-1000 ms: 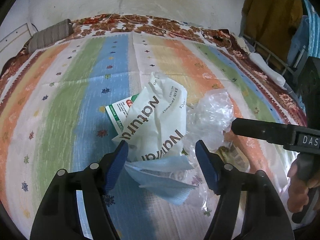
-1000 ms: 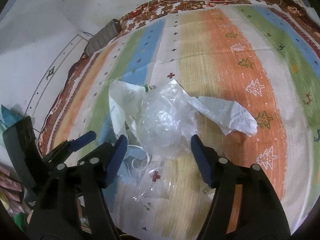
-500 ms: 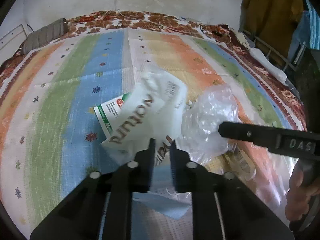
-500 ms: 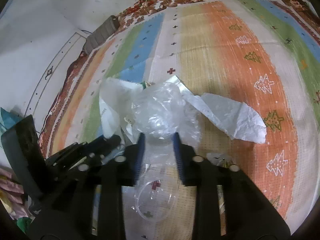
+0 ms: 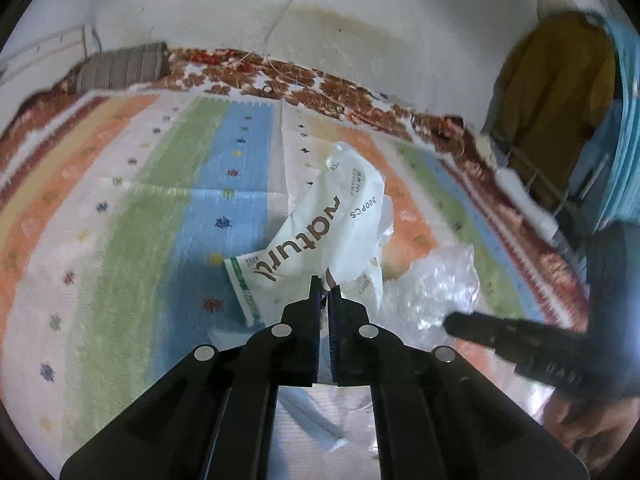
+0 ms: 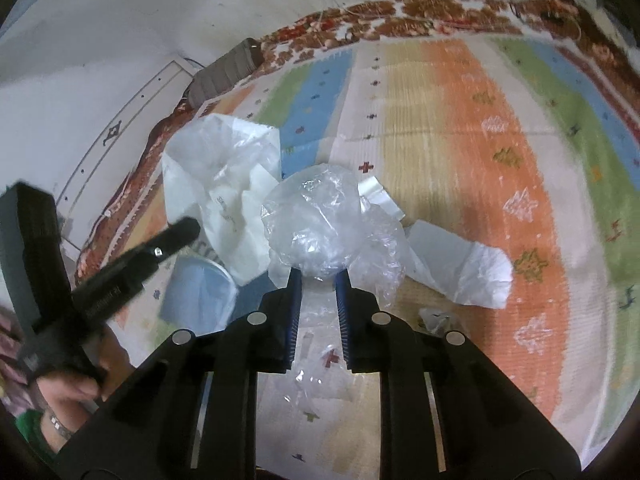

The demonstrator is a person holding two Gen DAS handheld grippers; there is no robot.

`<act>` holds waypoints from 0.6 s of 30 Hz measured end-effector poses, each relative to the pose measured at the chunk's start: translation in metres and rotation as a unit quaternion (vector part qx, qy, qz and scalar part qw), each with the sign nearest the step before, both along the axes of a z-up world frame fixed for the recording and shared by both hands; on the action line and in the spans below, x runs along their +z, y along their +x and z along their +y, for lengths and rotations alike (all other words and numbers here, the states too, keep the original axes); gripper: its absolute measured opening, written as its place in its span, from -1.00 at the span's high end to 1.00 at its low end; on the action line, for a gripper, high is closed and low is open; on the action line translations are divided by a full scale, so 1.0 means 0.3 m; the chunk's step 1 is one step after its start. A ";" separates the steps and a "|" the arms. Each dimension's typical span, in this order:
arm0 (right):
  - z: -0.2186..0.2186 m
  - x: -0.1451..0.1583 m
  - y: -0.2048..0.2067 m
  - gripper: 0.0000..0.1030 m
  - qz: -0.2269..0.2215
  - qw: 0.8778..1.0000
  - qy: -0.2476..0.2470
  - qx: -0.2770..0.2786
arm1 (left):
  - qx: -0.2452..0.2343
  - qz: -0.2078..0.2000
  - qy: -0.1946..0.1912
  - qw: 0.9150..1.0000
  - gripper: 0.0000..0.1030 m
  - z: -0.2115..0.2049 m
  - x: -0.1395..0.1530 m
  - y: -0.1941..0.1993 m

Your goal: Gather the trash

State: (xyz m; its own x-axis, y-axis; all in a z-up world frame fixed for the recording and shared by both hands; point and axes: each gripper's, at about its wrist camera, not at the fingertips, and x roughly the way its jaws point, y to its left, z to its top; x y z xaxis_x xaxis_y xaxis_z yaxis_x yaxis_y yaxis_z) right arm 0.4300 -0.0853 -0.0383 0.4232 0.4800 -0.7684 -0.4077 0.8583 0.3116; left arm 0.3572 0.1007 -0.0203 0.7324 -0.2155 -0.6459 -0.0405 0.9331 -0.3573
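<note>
crinkly clear plastic (image 6: 320, 220) sits pinched in my right gripper (image 6: 318, 276) and the white wrapper (image 5: 320, 240) in my just-closed left gripper (image 5: 325, 290), both raised off the striped mat (image 5: 160, 220) so i can bin them together.

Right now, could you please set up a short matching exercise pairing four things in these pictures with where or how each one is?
Things:
1. white printed wrapper
2. clear plastic bag
3. striped roll
4. light blue piece

States:
A. at the far edge of the rug, by the wall
B. pinched in the left gripper
C. lying flat on the rug near the person's left hand
D. clamped in the right gripper

Pairs: 1-B, 2-D, 3-A, 4-C
</note>
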 end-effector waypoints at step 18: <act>0.010 0.030 -0.066 0.69 -0.014 0.999 -0.033 0.013 | 0.010 0.041 -0.078 0.996 0.94 -0.006 -0.068 -0.018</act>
State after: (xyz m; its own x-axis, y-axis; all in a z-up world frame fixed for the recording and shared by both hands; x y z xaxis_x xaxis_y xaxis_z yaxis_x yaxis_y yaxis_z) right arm 0.4104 -0.0822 -0.0293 0.4332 0.4399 -0.7866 -0.4389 0.8653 0.2421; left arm 0.3519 0.0990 -0.0406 0.6837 -0.3044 -0.6633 -0.0933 0.8649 -0.4931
